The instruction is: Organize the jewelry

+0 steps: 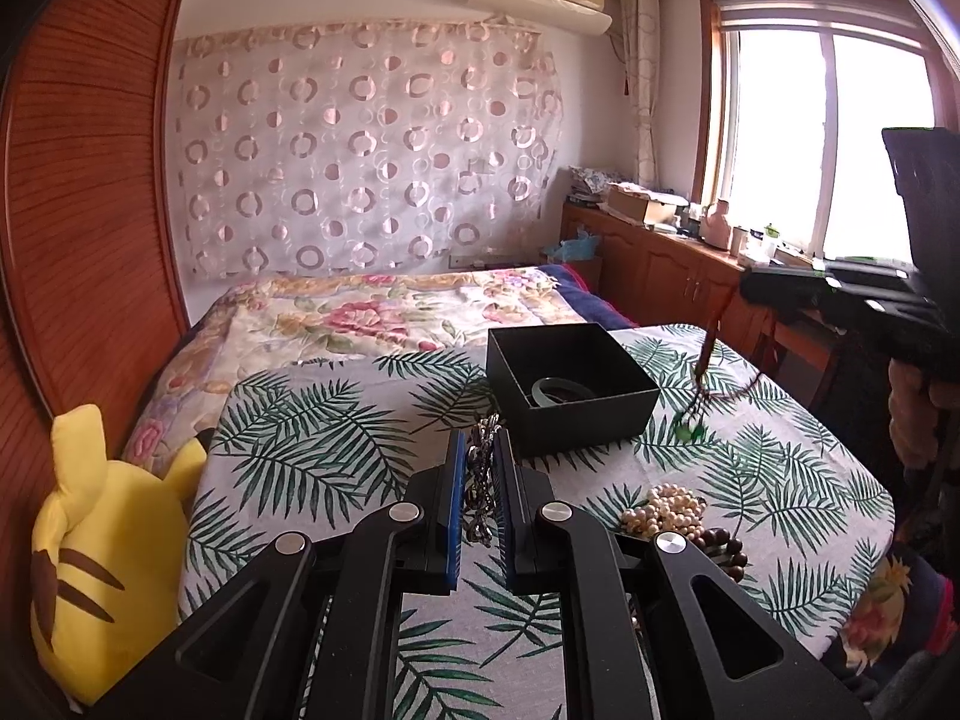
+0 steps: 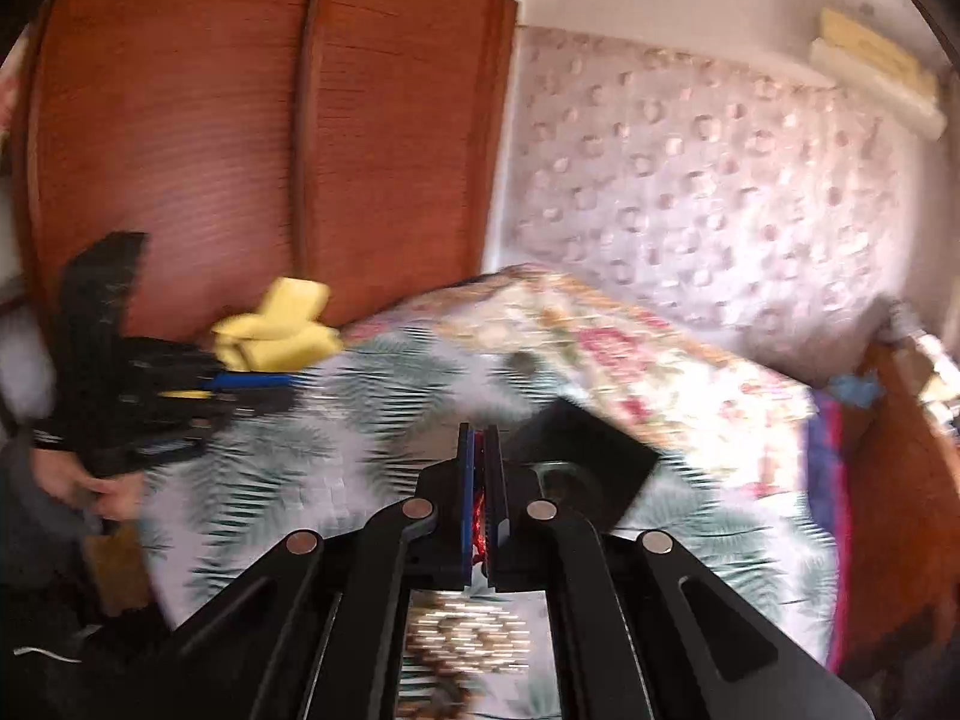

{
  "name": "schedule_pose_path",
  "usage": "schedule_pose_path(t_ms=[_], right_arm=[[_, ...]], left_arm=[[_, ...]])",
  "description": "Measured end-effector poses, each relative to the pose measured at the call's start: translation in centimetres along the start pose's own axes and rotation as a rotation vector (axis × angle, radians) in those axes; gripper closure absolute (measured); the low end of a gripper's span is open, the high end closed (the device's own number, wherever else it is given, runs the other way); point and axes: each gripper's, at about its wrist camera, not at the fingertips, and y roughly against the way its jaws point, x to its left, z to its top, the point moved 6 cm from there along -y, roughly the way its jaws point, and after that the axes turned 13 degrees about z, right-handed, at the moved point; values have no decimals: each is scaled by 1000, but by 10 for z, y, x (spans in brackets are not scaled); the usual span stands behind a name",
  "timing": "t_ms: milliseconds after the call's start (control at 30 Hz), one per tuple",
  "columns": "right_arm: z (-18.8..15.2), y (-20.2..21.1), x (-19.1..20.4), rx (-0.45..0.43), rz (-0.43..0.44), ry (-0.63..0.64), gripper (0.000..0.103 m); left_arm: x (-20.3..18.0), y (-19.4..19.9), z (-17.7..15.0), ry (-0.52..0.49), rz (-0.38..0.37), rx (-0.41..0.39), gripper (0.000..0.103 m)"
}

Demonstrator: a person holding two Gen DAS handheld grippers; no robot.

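Note:
A black open box (image 1: 570, 387) stands on the leaf-print cloth, with a dark green bangle (image 1: 555, 389) inside. My left gripper (image 1: 480, 441) is shut on a silver chain (image 1: 480, 480) just left of the box. My right gripper (image 1: 750, 287) is seen at the right, holding a dark red bead necklace (image 1: 708, 348) with a green pendant (image 1: 690, 429) that hangs to the right of the box. In the blurred right wrist view, the right gripper (image 2: 479, 435) is shut on something red (image 2: 478, 516), with the box (image 2: 582, 462) just beyond.
A pile of cream pearls (image 1: 666, 510) and dark brown beads (image 1: 723, 546) lies on the cloth near the left gripper. A yellow plush toy (image 1: 102, 546) sits at the left table edge. A floral bed (image 1: 372, 312) and a wooden wardrobe (image 1: 90, 180) lie beyond.

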Motion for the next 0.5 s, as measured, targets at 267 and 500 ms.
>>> schedule_pose_path(t_ms=[267, 500], right_arm=[[-41, -39, 12, 167, 123, -16, 100], [-80, -65, -13, 273, 3, -18, 100]], left_arm=[[-6, -4, 1, -1, -7, -3, 95], [-1, -4, -3, 0, -7, 1, 95]])
